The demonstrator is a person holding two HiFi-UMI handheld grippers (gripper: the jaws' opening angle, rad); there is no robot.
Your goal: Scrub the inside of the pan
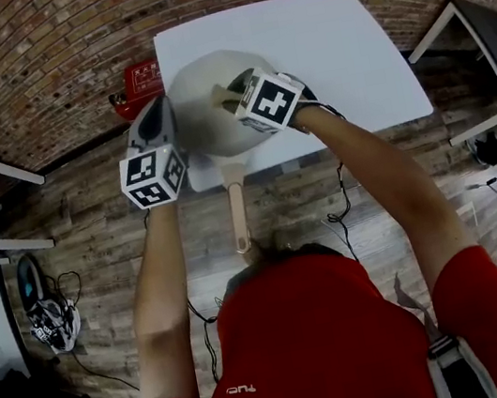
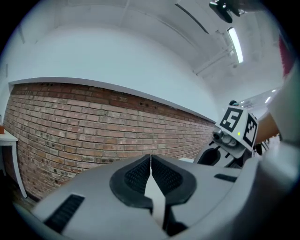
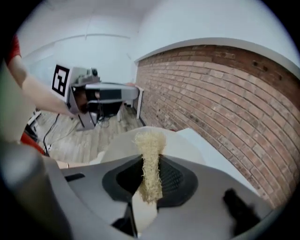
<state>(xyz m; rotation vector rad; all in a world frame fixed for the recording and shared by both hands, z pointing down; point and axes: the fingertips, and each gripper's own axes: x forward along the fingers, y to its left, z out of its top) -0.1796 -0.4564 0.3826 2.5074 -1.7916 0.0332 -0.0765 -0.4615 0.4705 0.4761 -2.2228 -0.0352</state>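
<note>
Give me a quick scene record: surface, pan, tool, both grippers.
surface: white table
pan: cream, on the table's near-left part, handle pointing toward the person
tool: straw-coloured fibre scrubber
right gripper: shut on the scrubber, over the pan's inside
left gripper: jaws together, at the pan's left rim; grip on the rim can't be confirmed

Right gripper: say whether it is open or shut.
Shut: the right gripper has its fingers pinched on the straw-coloured scrubber.
</note>
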